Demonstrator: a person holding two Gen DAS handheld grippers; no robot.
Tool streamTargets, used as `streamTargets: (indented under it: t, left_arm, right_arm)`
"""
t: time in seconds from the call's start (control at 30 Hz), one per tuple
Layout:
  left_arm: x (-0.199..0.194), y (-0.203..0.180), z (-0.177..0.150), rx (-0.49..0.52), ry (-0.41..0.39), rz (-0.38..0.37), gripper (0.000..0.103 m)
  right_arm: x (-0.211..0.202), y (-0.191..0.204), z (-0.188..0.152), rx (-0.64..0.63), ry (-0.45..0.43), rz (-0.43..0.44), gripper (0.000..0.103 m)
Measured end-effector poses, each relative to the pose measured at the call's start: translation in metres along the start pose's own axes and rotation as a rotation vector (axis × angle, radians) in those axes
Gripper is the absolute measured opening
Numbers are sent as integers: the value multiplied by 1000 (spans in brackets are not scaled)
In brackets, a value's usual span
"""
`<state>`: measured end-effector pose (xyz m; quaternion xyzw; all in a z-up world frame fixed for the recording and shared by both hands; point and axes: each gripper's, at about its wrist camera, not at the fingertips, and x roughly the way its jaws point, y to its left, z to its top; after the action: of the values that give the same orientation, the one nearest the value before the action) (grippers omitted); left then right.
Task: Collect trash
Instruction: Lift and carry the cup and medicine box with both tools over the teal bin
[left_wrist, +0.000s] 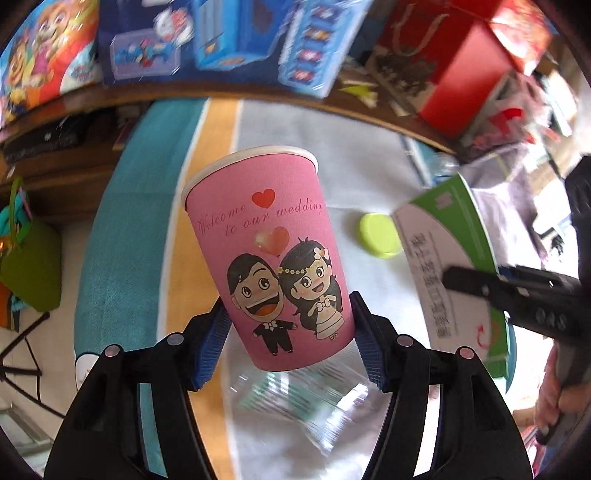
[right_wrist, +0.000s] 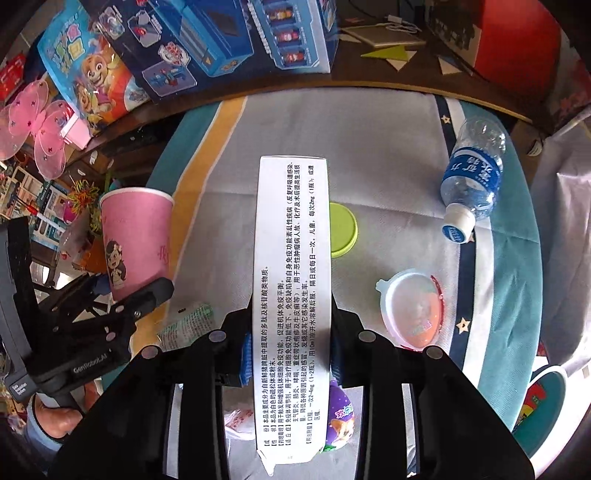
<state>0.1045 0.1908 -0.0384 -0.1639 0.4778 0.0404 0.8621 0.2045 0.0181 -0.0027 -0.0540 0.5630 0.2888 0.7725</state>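
Note:
My left gripper (left_wrist: 290, 339) is shut on a pink paper cup (left_wrist: 269, 258) printed with a cartoon wedding couple; the blue pads press its lower sides and it hangs above the mat. The same cup (right_wrist: 138, 240) and the left gripper (right_wrist: 125, 310) show at the left of the right wrist view. My right gripper (right_wrist: 291, 354) is shut on a long white medicine box (right_wrist: 291, 295) with printed text; its green side (left_wrist: 454, 266) appears at the right of the left wrist view, where the right gripper (left_wrist: 491, 288) clamps it.
On the striped mat (right_wrist: 388, 147) lie a lime lid (right_wrist: 343, 229), a plastic water bottle (right_wrist: 472, 177), a jelly cup (right_wrist: 413, 310), a purple wrapper (right_wrist: 340, 417) and a clear bottle (left_wrist: 306, 398). Toy boxes (right_wrist: 221, 44) and a red box (left_wrist: 465, 74) stand along the wooden edge behind.

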Motion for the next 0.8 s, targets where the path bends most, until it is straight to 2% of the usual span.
streamTargets:
  t: [0.2,0.43,0.63,0.8]
  left_arm:
    - [-28,-51,-11,129,-21,-80,64]
    - [-32,-116,-26,228,2,-151,64]
    - [-32,-173,-40,324,9,-199,64]
    - [-25,-206,-47,375,34,-215,64]
  right_arm:
    - [-55,-23,-11,57,-104,9,30]
    - [-116,-74,-43,175,-217,34,30]
    - [-140,-110,-67,259,-257,69,30]
    - [-150,-135,-88,279,-269,18,30]
